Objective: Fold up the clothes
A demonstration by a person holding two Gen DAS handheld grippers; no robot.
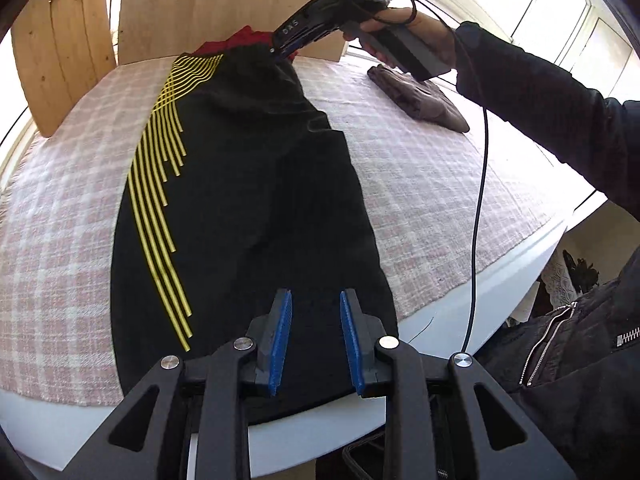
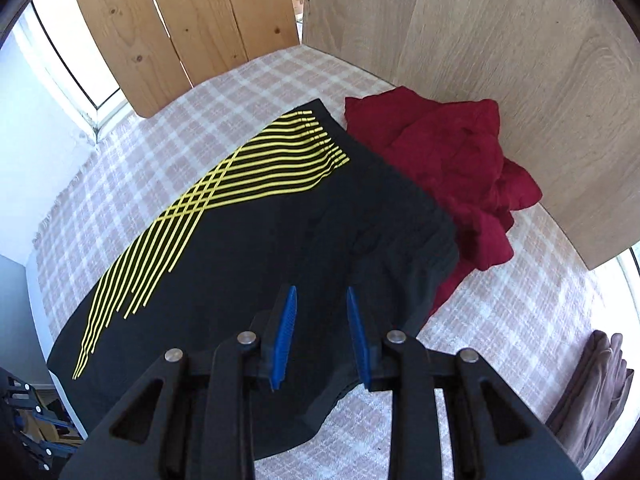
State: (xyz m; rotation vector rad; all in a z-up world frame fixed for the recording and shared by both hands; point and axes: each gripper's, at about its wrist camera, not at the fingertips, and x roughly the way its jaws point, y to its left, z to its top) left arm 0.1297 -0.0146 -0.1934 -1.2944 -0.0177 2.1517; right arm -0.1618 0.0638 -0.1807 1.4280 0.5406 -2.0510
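Note:
A black garment with yellow stripes (image 1: 248, 184) (image 2: 280, 232) lies flat and lengthwise on the pink checked cloth (image 1: 420, 184). My left gripper (image 1: 316, 294) hovers open over the garment's near end, with nothing between its blue pads. At the far end, my right gripper (image 2: 320, 290) is open above the black fabric near its edge, its pads also bare. In the left wrist view the right gripper (image 1: 280, 51) shows at that far end, held by a hand in a dark sleeve (image 1: 540, 100).
A crumpled red garment (image 2: 448, 168) (image 1: 244, 40) lies against the black one's far end. A folded brown garment (image 1: 420, 96) (image 2: 596, 392) sits to the right. Wooden boards (image 2: 500, 60) stand behind the table. The white table edge (image 1: 500, 276) is near me, and a cable (image 1: 480, 200) hangs across.

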